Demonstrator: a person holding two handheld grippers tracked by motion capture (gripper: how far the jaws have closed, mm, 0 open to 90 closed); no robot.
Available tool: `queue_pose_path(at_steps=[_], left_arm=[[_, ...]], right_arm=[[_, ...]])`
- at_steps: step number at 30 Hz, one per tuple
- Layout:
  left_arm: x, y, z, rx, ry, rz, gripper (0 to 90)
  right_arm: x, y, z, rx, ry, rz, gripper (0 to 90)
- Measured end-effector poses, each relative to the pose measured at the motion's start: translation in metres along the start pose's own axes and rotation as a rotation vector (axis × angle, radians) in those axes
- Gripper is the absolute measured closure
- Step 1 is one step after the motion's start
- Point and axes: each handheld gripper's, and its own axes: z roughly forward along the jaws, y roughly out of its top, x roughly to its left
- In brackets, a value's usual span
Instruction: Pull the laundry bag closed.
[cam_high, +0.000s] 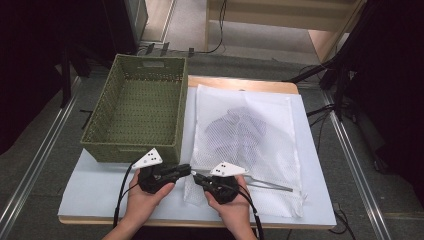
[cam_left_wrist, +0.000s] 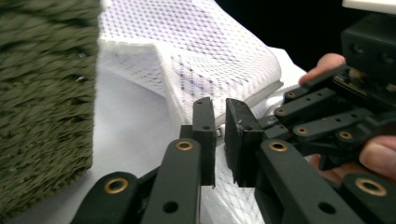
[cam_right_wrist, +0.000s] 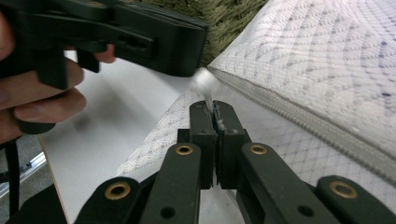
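Green basket (cam_high: 135, 112) is sitting at tabletop's (cam_high: 95, 192) left rear. Left hand-held gripper (cam_high: 187, 169), near front edge, is being held with jaws narrowly apart, mesh bag fabric between them, grip unclear. Mesh laundry bag (cam_high: 247, 145) is lying right of center. Its front-left corner is being pinched by right hand-held gripper (cam_high: 196, 176), jaws closed.

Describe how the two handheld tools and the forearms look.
Both are black, jointed two-jaw tools with brass-coloured pivot pins: the left tool and right tool. Each carries a grey three-cornered plate with dark dots and trails a black cable. The forearms are bare, without sleeves.
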Motion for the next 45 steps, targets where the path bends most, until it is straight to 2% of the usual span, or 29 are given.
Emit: queue_pose_path(at_steps=[4, 7, 9, 12, 15, 19, 21, 24, 25, 29, 31, 33, 37, 39, 42, 45], left_arm=[[0.008, -0.004, -0.004, 0.029, -0.005, -0.035, 74.4], [0.014, -0.009, -0.009, 0.043, -0.034, -0.063, 67.2], [0.021, -0.013, -0.011, 0.045, -0.051, -0.123, 63.9], [0.029, -0.015, -0.009, 0.046, -0.121, -0.198, 58.8], [0.031, -0.015, -0.007, 0.049, -0.140, -0.205, 58.6], [0.028, -0.016, -0.001, 0.066, -0.187, -0.202, 60.3], [0.025, -0.015, 0.001, 0.093, -0.189, -0.165, 64.6], [0.024, -0.013, 0.000, 0.109, -0.175, -0.140, 87.8], [0.023, -0.013, -0.001, 0.108, -0.179, -0.135, 89.2], [0.015, -0.011, -0.002, 0.106, -0.151, -0.058, 90.0], [0.012, -0.010, -0.003, 0.099, -0.116, -0.027, 90.0], [0.009, -0.010, -0.003, 0.094, -0.071, 0.017, 90.0], [0.000, -0.011, -0.003, 0.087, -0.037, 0.088, 90.0], [-0.005, -0.011, -0.004, 0.084, -0.017, 0.121, 90.0], [-0.011, -0.012, -0.004, 0.086, 0.011, 0.180, 90.0], [-0.014, -0.012, -0.004, 0.092, 0.020, 0.200, 90.0]], right_arm=[[0.001, -0.002, 0.000, -0.012, -0.010, -0.007, 89.3], [-0.001, -0.005, 0.001, -0.013, -0.017, 0.000, 89.3], [0.000, -0.005, 0.000, -0.023, -0.018, -0.003, 89.3], [-0.001, -0.002, -0.002, -0.049, 0.003, 0.005, 89.3], [0.000, -0.001, -0.003, -0.057, 0.002, -0.002, 89.3], [0.001, 0.000, -0.003, -0.060, 0.002, -0.002, 89.3], [0.001, -0.001, -0.001, -0.061, 0.019, 0.001, 89.3], [0.002, 0.000, -0.001, -0.062, 0.017, -0.007, 89.1], [0.002, 0.000, -0.002, -0.061, 0.020, -0.006, 88.9], [0.002, -0.001, -0.004, -0.055, 0.018, 0.002, 84.5], [0.000, 0.000, -0.007, -0.069, 0.040, 0.039, 76.4], [-0.003, 0.003, -0.012, -0.088, 0.087, 0.086, 71.3], [-0.006, 0.008, -0.018, -0.109, 0.124, 0.151, 69.5], [-0.005, 0.009, -0.016, -0.090, 0.119, 0.164, 70.7], [-0.003, 0.009, -0.013, -0.097, 0.120, 0.172, 74.6], [-0.001, 0.008, -0.012, -0.099, 0.112, 0.166, 83.7]])
